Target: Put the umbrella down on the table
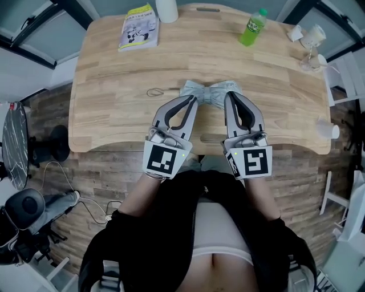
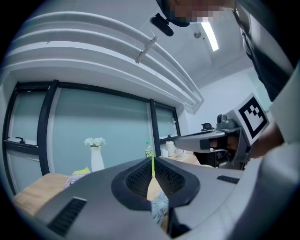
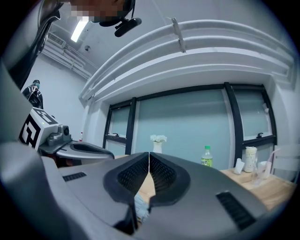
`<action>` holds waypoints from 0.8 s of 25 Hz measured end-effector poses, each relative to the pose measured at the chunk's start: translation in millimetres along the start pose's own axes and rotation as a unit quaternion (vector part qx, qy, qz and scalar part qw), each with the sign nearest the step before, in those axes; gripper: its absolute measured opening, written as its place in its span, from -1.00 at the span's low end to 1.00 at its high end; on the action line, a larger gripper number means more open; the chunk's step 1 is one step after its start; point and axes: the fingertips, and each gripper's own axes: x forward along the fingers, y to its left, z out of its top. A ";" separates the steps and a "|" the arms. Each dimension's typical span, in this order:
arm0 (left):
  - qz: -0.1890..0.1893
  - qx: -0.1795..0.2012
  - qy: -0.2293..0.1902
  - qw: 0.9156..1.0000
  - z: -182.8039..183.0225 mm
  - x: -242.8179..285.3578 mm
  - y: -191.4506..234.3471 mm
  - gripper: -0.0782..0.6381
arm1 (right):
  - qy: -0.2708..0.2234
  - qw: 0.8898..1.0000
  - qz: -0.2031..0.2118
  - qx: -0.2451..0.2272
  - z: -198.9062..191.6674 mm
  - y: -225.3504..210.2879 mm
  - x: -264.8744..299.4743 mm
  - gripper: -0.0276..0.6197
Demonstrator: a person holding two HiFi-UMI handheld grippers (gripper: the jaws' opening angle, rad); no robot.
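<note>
The folded umbrella, pale blue-grey patterned cloth, lies on the wooden table near its front edge, with its thin strap loop to the left. My left gripper is shut, its tips at the umbrella's left end. My right gripper is shut too, tips over the umbrella's right part. In the left gripper view the pads meet, with umbrella cloth showing low behind the gap. The right gripper view shows the same: closed tips and cloth below. Nothing shows pinched between either pair of tips.
A green bottle stands at the back right, a yellow booklet at the back left, and a white vase between them. Glassware sits at the far right corner. The person stands at the table's front edge.
</note>
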 end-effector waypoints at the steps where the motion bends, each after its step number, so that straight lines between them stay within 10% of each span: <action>1: -0.002 -0.002 -0.002 1.000 0.8 -2.5 -2.4 -0.73 | -0.003 1.000 -0.002 -0.002 2.2 -0.5 -4.2 -0.82; 20: 0.004 0.003 -0.030 1.000 27.8 -48.9 -95.9 -0.73 | -0.031 0.998 0.043 -0.035 27.4 26.7 -104.3 -0.82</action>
